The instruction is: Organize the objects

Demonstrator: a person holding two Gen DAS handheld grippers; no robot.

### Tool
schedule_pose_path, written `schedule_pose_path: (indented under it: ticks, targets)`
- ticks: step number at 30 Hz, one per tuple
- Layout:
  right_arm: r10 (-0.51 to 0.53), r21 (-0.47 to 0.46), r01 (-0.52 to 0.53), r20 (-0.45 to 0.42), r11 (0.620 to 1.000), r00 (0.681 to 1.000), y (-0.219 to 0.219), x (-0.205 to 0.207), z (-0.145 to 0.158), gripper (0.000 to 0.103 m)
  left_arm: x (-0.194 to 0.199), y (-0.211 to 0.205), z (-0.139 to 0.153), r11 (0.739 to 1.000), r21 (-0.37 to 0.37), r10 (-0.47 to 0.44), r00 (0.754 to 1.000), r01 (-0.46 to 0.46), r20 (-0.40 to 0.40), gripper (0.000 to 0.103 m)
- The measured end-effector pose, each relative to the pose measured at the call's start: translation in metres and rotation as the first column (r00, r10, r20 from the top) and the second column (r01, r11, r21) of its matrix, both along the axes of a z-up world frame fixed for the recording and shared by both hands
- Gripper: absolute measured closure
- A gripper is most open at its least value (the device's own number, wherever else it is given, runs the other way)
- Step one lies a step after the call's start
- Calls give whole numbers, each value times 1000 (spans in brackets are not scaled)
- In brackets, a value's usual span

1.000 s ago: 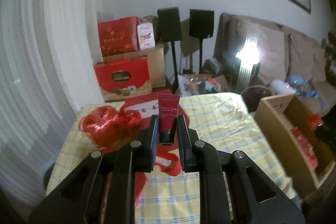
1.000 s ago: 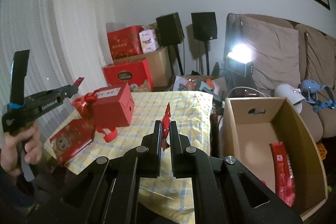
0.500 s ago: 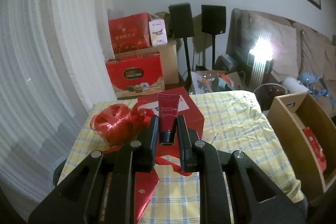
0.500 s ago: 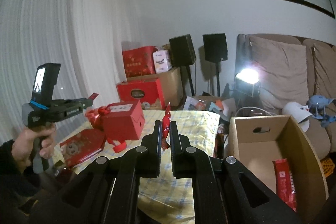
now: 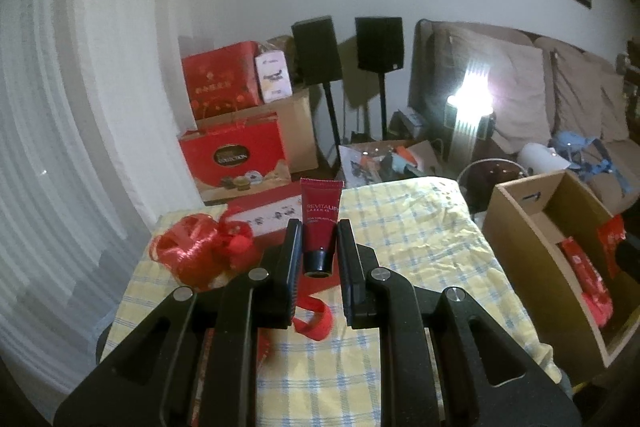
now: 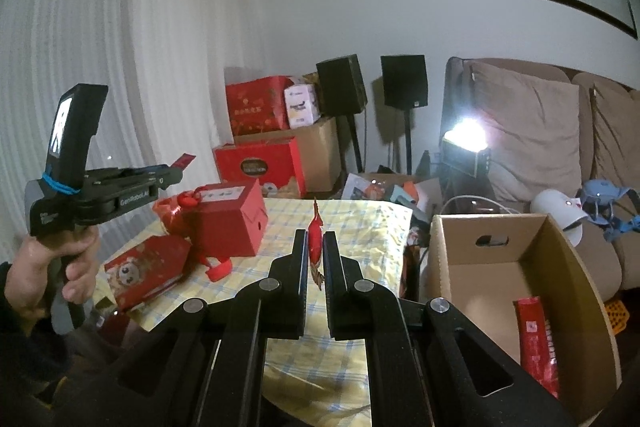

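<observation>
Your left gripper [image 5: 319, 243] holds a dark red cosmetic tube with white lettering [image 5: 320, 213] upright between its jaws, black cap down and crimped end up, above the near part of the table covered in a yellow-and-blue checked cloth [image 5: 404, 239]. Your right gripper [image 6: 315, 250] has its jaws nearly closed on a thin, flat red foil sachet [image 6: 315, 233], held edge-on and upright over the near right side of the same table. On the table's far left lies a shiny red ribbon bundle [image 5: 192, 251], just beside a red cardboard gift box with a white label [image 6: 230, 217]; a flat red printed packet [image 6: 146, 271] lies at the near left edge. To the right of the table stands an open brown cardboard box [image 6: 560, 255], with a long red snack packet [image 6: 536, 339] lying inside it against the near wall. In the right wrist view, your left hand [image 6: 52, 267] grips the handle of the left gripper at the far left, well apart from the cardboard box.
</observation>
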State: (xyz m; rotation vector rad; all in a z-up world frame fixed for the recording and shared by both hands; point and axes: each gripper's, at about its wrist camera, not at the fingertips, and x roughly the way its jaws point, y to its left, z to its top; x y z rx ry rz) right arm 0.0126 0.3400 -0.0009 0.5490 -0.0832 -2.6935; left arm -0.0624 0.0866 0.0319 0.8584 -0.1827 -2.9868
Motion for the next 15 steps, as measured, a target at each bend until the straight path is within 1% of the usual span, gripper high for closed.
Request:
schedule_pose_path:
  ticks: [2, 6, 15]
  targets:
    - [-10, 4, 10, 2, 1000, 1000, 2, -1, -1, 97, 0, 3, -1, 1000, 8, -11, 1000, 11, 6, 87]
    - [-41, 41, 41, 4, 998, 999, 5, -3, -2, 97, 0, 12, -2, 1000, 14, -24, 1000, 24, 7, 87]
    - [-54, 67, 54, 5, 996, 999, 7, -5, -4, 97, 1, 21, -3, 997, 52, -51, 999, 50, 18, 87]
